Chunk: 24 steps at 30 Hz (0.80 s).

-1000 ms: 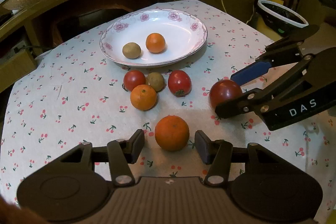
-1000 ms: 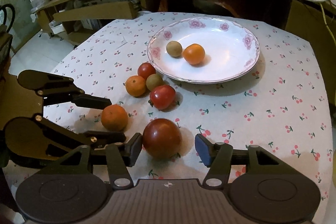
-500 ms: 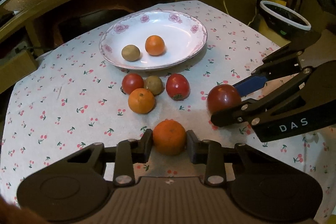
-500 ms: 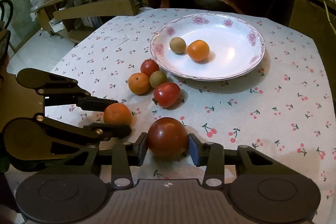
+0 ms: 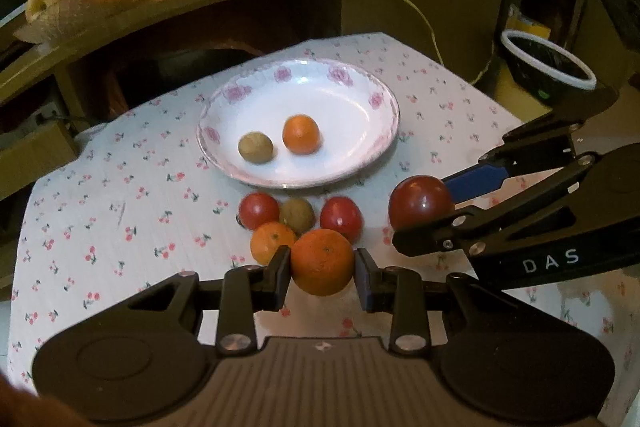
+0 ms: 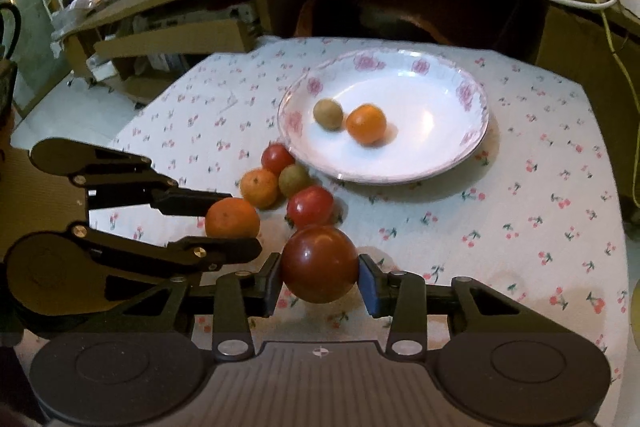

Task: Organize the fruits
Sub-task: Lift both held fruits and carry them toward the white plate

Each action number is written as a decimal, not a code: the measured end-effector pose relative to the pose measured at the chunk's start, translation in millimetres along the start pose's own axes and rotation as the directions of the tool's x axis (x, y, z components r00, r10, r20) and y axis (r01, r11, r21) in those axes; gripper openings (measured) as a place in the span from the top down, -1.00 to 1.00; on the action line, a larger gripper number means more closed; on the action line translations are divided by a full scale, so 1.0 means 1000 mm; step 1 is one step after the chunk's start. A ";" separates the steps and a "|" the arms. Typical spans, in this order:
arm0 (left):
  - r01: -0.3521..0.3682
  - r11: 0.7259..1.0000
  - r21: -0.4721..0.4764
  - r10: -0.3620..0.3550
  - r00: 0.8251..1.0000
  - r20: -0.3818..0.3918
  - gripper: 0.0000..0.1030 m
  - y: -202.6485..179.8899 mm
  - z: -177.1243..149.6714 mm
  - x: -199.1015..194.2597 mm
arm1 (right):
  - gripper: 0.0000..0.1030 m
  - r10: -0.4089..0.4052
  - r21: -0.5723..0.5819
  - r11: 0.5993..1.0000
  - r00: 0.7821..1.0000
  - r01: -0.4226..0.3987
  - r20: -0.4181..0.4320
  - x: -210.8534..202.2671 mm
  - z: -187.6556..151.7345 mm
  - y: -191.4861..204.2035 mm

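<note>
A second back we had both sets of jaws standing wide around their fruit; now our left gripper [image 5: 323, 271] was clamped on the big orange [image 5: 322, 261] and had lifted it clear of the cherry-print tablecloth [image 5: 120, 211]. Our right gripper [image 6: 319, 281] had pinched the dark tomato [image 6: 319, 263] too. On the floral plate [image 5: 360, 163] 2 fruits sat unmoved, and 4 more stayed clustered just in front of it.
</note>
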<state>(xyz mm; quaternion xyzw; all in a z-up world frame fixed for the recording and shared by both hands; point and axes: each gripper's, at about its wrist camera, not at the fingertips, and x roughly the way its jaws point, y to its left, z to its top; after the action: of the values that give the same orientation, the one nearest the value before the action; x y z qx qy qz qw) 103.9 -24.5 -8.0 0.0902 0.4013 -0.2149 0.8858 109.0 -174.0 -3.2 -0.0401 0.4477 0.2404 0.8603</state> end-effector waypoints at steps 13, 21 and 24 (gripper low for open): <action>-0.066 0.997 -0.046 0.068 0.996 0.055 0.26 0.014 0.043 0.014 | 0.22 -0.064 0.074 0.996 0.994 0.057 0.093 0.000 0.035 -0.018; -0.071 0.995 -0.071 0.074 0.997 0.036 0.27 0.022 0.049 0.039 | 0.21 -0.094 0.109 0.991 0.992 0.084 0.082 0.019 0.043 -0.032; -0.064 0.993 -0.095 0.068 0.997 0.034 0.28 0.028 0.050 0.042 | 0.20 -0.095 0.110 0.990 0.992 0.085 0.086 0.023 0.047 -0.035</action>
<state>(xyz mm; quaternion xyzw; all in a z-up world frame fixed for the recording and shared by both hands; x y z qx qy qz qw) 174.8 -29.5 -7.2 0.0577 0.3912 -0.1680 0.9030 170.9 -182.5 1.3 -0.0035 0.4179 0.1788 0.8907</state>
